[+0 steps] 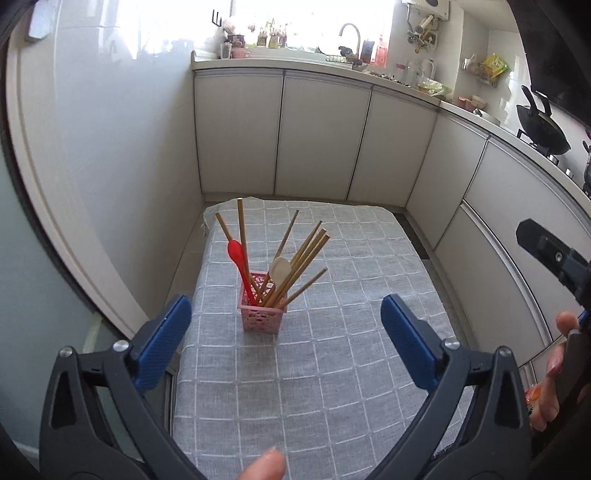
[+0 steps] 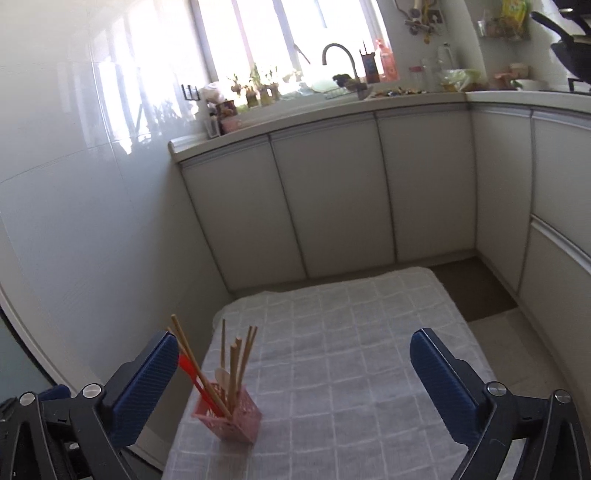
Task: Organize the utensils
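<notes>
A small pink lattice basket stands upright on the grey checked tablecloth. Several wooden chopsticks, a red spoon and a pale wooden spoon stick up out of it. My left gripper is open, its blue pads wide apart, held back from the basket with nothing between them. In the right wrist view the same basket sits low at the left, next to the left blue pad. My right gripper is open too and empty, over the tablecloth.
White kitchen cabinets close off the far and right sides, with a counter, tap and cluttered sink area above. A glossy white wall runs along the left. A person's fingers show at the bottom, and the other gripper's black frame at the right.
</notes>
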Demonstrator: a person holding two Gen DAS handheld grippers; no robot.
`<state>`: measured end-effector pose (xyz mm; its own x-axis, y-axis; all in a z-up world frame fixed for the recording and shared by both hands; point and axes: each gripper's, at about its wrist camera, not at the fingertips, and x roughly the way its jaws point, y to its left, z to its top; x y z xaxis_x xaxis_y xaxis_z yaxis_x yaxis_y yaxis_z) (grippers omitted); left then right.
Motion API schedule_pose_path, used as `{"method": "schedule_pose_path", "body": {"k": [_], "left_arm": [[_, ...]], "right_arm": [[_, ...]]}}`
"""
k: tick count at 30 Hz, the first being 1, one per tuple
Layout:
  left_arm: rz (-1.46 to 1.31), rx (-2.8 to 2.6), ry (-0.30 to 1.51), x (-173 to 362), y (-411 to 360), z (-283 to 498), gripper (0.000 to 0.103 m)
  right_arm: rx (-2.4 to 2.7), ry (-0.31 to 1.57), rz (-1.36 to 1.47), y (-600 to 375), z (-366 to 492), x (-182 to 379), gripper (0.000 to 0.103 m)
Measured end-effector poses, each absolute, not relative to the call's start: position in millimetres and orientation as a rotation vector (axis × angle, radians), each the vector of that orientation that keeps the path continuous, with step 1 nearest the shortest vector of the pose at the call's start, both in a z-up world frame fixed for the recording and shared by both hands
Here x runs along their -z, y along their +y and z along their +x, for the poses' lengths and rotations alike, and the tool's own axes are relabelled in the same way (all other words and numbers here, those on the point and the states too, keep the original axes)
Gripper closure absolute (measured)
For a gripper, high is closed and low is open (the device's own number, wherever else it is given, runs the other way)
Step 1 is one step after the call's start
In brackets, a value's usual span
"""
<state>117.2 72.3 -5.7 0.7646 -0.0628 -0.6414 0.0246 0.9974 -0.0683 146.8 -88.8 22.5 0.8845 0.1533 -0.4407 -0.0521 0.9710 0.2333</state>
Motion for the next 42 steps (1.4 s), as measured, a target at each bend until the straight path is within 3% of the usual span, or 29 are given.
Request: {"method": "schedule_pose_path", "body": {"k": [15,42], "left_arm": [[-0.028,-0.063,0.57,-38.5,35.1,-1.8,0.001],[-0.02,-0.008,0.579,-35.0,23.7,-5.8,0.001]], "right_arm": [[0.05,0.576,0.077,-122.6,-1.1,-50.8,0.0],[0.077,0.57,0.062,-117.8,2.5,-52.9,0.0]]}}
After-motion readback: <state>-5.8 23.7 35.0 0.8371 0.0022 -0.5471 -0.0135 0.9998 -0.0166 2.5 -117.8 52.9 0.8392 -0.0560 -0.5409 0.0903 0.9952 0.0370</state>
